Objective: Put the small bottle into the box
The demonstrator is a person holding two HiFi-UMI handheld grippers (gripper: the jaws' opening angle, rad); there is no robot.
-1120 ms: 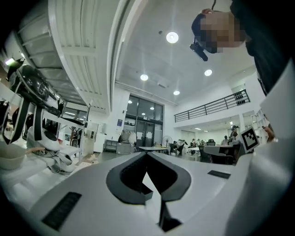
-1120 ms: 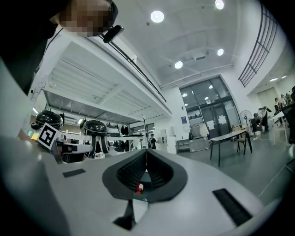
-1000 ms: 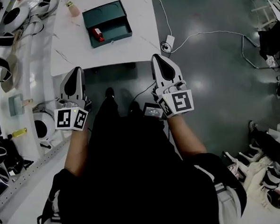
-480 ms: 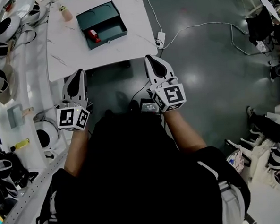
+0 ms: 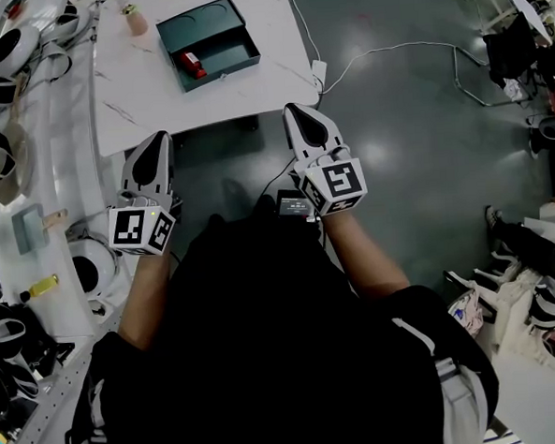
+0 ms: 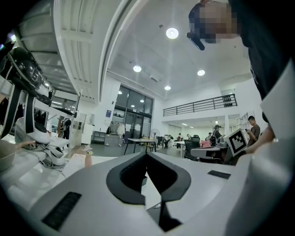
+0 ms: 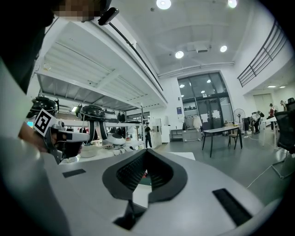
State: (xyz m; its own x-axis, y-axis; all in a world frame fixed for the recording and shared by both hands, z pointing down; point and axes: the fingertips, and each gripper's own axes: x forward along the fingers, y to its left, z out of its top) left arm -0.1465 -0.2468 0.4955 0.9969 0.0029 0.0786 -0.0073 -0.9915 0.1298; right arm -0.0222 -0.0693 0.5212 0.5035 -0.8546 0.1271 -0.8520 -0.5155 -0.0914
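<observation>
Both grippers hung short of the white table (image 5: 250, 87), well apart from the work. The left gripper (image 5: 160, 139) had its jaws pressed together on nothing; the right gripper (image 5: 295, 112) was closed and empty too. The reach, I'd judge, suited the left one: spread the jaws before arriving, come in level, take the bottle round its middle and keep it upright. The small bottle (image 5: 135, 19) was pale pink with a small cap. It stood on the table at ten o'clock from the open teal box (image 5: 214, 28), apart from it. A red item (image 5: 191, 65) lay inside the box.
</observation>
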